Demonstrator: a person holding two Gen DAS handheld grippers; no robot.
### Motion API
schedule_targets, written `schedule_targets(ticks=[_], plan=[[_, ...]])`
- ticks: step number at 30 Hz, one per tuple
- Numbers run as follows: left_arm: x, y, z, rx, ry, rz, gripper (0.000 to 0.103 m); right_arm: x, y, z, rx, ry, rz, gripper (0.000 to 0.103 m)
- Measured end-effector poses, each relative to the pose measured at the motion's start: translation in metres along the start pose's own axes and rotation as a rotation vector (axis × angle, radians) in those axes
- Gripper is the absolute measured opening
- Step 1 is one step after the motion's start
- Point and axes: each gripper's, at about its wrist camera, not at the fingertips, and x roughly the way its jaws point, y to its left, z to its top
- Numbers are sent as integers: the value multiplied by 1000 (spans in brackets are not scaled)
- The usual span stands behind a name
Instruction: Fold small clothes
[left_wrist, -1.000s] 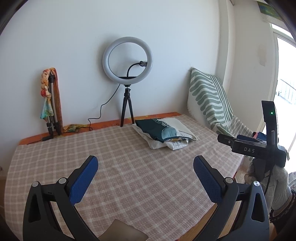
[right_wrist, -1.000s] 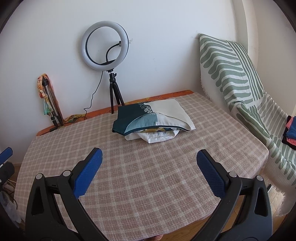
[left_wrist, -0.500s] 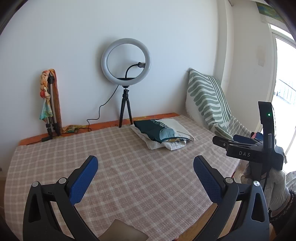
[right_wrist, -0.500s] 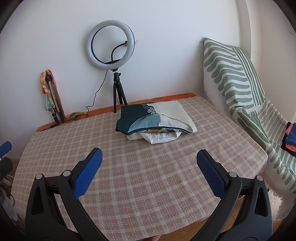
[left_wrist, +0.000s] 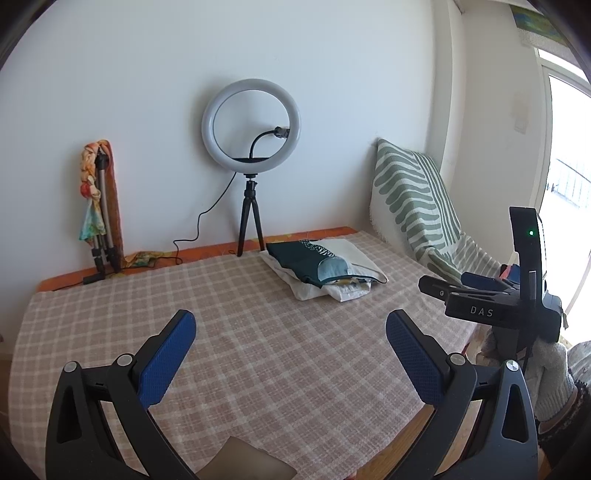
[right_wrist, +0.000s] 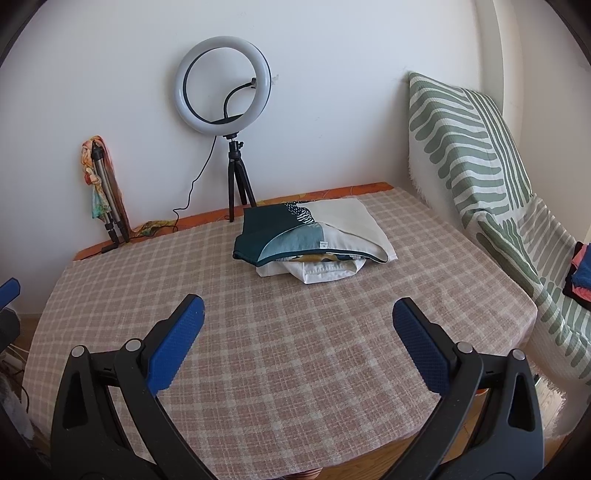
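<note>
**Both grippers spread wide, nothing held; folded clothes stacked at far side of table**

Table (right_wrist: 295, 369): covered in pink-and-cream checked cloth, orange strip showing along the wall edge. Bare across the near and middle area.

Striped throw (right_wrist: 472, 155): green-and-white, draped over seating just right of the table, reaching up against the wall.

Ring light (left_wrist: 251, 125): on a small black tripod at the table's far edge, against the wall, cable trailing left. Folded tripod (left_wrist: 103, 214) with a coloured scarf wrapped on it leans on the wall further left.

Stack of clothes (right_wrist: 314, 240): far centre-right of the table, just in front of the ring light tripod. Dark teal/cream patterned piece on top, white pieces under it. Well apart from both grippers.

Left gripper (left_wrist: 290, 336): jaws wide apart, blue pads clear, over the near table.

Right gripper (right_wrist: 297, 319): same, jaws wide apart, empty, over the near edge. Seen side-on at the right in the left wrist view, its black body marked "DAS".
</note>
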Motion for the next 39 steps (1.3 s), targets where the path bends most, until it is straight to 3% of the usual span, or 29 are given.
schedule_targets(ticks=[39], plan=[[0, 6, -1, 4, 3, 8, 102, 21, 9, -3, -30, 40, 53, 103]])
